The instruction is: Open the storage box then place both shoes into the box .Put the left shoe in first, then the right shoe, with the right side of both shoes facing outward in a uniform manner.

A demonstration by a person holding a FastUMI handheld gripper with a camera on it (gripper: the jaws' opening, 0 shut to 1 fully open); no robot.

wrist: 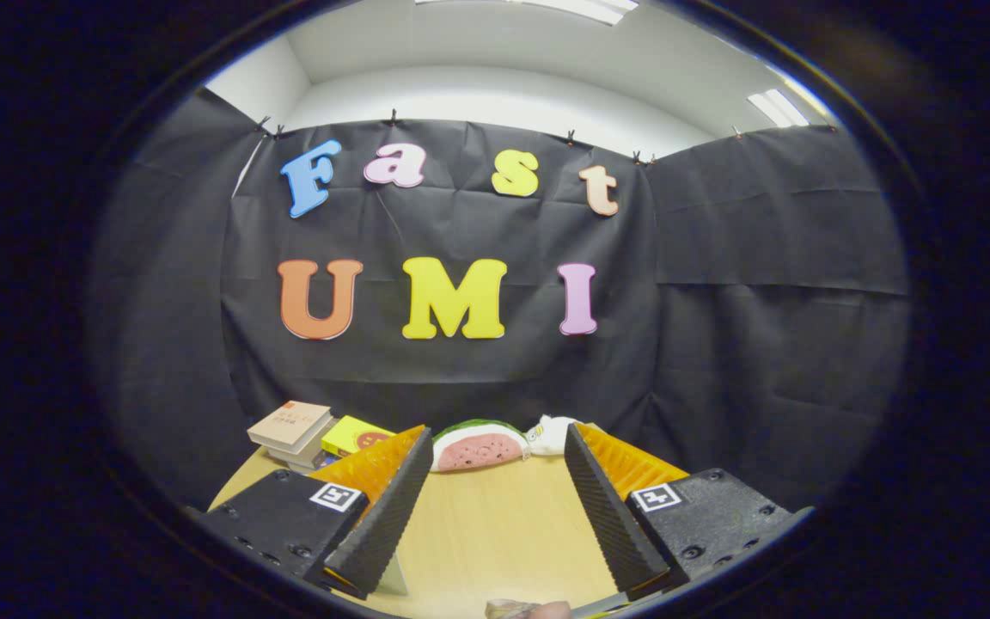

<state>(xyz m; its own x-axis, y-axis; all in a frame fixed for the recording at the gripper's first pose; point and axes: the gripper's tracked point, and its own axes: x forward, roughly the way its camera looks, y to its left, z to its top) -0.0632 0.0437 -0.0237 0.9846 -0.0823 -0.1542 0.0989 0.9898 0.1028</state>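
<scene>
My gripper [495, 460] is held above the wooden table [495, 533] and stands open, with nothing between its fingers. Both fingers [383, 507] point toward the back wall of the booth. Between the fingers I see bare tabletop. At the very near edge below the fingers, a small piece of something pale and a fingertip [538, 609] peek in. I cannot make out a storage box or shoes from here.
A stack of books [293, 430] and a yellow book [356, 437] lie at the table's far left. A watermelon-slice plush [478, 447] and a white soft toy [551, 434] rest against the black cloth wall beyond the fingers.
</scene>
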